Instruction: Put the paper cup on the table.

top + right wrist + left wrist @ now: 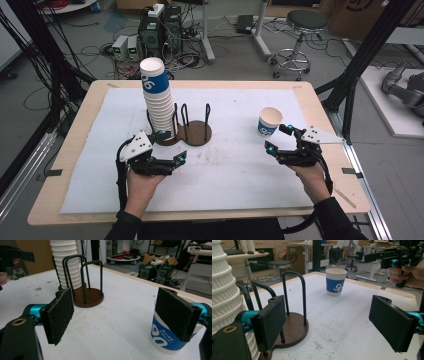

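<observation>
Your left claw (176,161) open, empty, just in front of the rack (194,131) near the table (100,90) centre | your right claw (278,138) open, beside the cup (269,121), not gripping | cup upright toward the right edge | stack (157,97) stands on the rack's left side

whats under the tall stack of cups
The cup stack stands on one side of a dark brown holder base, among its black wire loops. The stack covers the base beneath it, so the contact itself is hidden.
</observation>
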Tool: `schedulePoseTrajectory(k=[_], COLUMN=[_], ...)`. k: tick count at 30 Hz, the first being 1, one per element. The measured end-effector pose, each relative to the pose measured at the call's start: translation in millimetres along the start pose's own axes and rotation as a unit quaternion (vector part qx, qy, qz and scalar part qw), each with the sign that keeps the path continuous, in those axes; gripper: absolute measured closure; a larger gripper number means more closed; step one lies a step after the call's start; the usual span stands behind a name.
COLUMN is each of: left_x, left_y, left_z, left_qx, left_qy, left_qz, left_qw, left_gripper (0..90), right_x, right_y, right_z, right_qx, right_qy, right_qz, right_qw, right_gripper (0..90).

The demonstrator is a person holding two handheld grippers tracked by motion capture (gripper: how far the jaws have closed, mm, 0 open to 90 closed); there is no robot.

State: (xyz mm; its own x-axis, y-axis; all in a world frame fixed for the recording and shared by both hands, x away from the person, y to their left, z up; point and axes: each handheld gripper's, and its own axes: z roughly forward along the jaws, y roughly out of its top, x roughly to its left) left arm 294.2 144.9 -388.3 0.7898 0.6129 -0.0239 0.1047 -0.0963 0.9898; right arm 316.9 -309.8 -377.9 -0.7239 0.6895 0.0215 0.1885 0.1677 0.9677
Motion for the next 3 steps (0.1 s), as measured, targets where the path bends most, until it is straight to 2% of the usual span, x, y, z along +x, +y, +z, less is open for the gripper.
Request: schedulePoseTrajectory(k=[3], left_x=[-0.4], left_y=[-0.3], left_z=[0.2], left_qx=[0.001], left_qy=[0.002], left_qz=[-0.001], left_qw=[1.0], left_gripper=[14.3], right_x=[-0.2], right_y=[-0.2], right_z=[1.0], right_qx=[0.002], right_qy=[0.003], right_qz=[-0.002], right_qw=[1.0], right_gripper=[15.9])
